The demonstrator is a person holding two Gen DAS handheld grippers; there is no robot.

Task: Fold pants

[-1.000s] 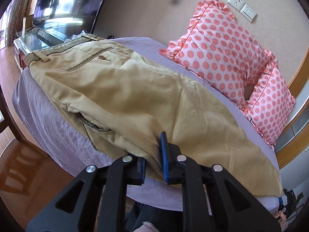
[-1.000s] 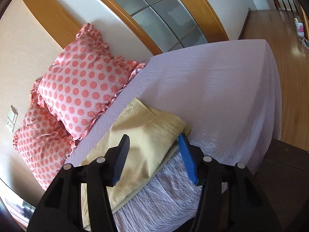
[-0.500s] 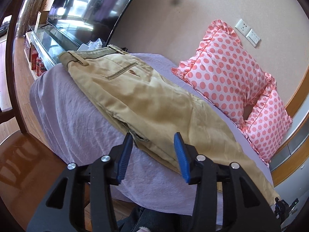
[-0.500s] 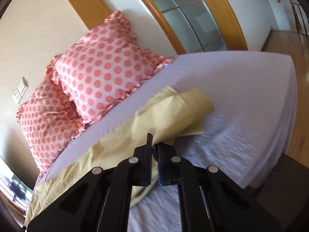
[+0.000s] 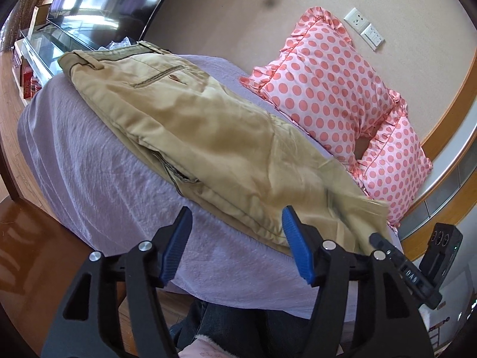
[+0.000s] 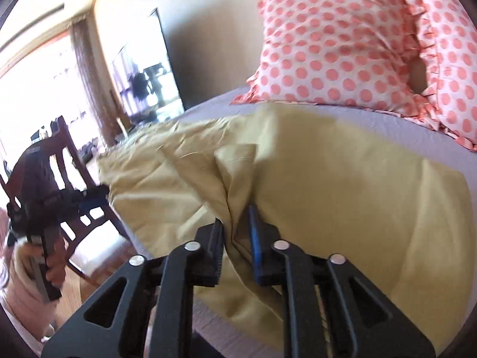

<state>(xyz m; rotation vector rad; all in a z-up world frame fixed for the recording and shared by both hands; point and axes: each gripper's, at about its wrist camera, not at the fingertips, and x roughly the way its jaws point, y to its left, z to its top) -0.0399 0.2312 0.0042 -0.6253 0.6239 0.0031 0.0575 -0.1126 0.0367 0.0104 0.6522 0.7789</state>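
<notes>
Pants (image 5: 208, 137) in tan cloth lie lengthwise along the near side of the bed (image 5: 98, 185), waistband toward the television (image 5: 98, 6), hem end lifted. The right hand-held gripper (image 6: 235, 238) is clamped on a bunched fold of the leg cloth; the left hand-held gripper (image 5: 235, 238) is spread wide, holding nothing, just off the seam edge. The thin pinch could slip, or the drag could skew the layers. The mattress edge is close; the pillows (image 5: 328, 83) crowd the far side and a chair (image 6: 68, 179) stands alongside.
</notes>
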